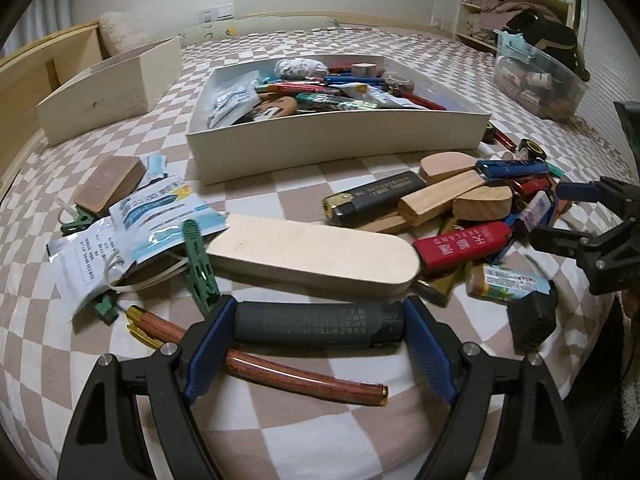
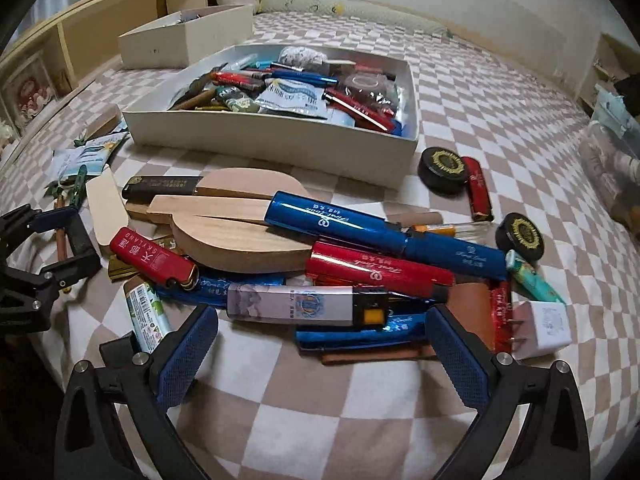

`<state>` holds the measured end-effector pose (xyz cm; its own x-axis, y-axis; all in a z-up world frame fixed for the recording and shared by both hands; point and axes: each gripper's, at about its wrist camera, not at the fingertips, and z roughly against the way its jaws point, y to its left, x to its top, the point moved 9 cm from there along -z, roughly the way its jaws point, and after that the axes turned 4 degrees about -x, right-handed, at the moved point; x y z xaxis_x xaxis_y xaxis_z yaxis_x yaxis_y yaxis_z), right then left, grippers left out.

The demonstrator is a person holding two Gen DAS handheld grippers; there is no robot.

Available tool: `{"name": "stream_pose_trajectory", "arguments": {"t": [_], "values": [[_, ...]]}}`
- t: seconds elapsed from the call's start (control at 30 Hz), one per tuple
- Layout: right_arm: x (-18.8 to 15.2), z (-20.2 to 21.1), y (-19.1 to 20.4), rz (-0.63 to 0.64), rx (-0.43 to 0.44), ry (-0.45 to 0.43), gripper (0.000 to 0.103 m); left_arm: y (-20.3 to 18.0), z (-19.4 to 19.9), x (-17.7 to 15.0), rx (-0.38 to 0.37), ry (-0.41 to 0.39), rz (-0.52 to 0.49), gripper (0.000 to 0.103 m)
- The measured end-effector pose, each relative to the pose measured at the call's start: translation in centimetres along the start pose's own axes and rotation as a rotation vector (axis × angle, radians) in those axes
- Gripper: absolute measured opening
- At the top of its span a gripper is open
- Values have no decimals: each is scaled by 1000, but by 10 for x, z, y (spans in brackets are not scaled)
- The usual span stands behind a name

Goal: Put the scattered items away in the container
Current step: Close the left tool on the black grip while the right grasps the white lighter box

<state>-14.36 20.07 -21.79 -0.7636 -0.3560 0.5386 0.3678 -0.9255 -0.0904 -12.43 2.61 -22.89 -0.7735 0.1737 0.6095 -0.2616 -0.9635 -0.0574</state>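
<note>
checkered bedding [image 1: 304,184] in tan and white covers the whole work surface, with a pale wall and open shelves behind it. on that cloth sits the white container [image 1: 336,140], a shallow open box already heaped with pens, lighters and foil packets, and it lies just beyond both piles of loose things, so either of my hands has a short carry to it.

my left gripper [image 1: 318,326] is pinching the dark lighter [image 1: 318,326] end to end, a blue pad pressed against each tip, which i judge is the reason the jaws stand fairly wide while gripping. the lighter is matte charcoal with faint printed text and a glossier black cap end. it hangs crosswise above a reddish wooden pen [image 1: 280,372] and just in front of a long pale wooden case [image 1: 312,256]. it is not in the container yet.

my right gripper [image 2: 322,344] has its jaws spread with nothing between the pads. it hovers over the near edge of the second pile, where a grey-and-white lighter [image 2: 304,306] lies across blue and red tubes. that one looks to me the likely next pick, since it sits on top and lines up between the pads.
</note>
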Motion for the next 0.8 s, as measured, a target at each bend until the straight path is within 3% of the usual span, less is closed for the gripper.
{"name": "stream_pose_trajectory", "arguments": {"t": [0.07,0.27,0.6,0.8], "values": [[1,-2,0,-1,0,5,101,3,1,0,4,-2,9,83],[3,-2,1,-2,-33,8,82,4,1,0,11,-1,17,83],[-3,2,-4,-38,-52,11,82,6,3,0,-5,-16,49,83],[-10,6,-9,-83,-53,27,82,5,4,-1,26,-16,31,83]]}}
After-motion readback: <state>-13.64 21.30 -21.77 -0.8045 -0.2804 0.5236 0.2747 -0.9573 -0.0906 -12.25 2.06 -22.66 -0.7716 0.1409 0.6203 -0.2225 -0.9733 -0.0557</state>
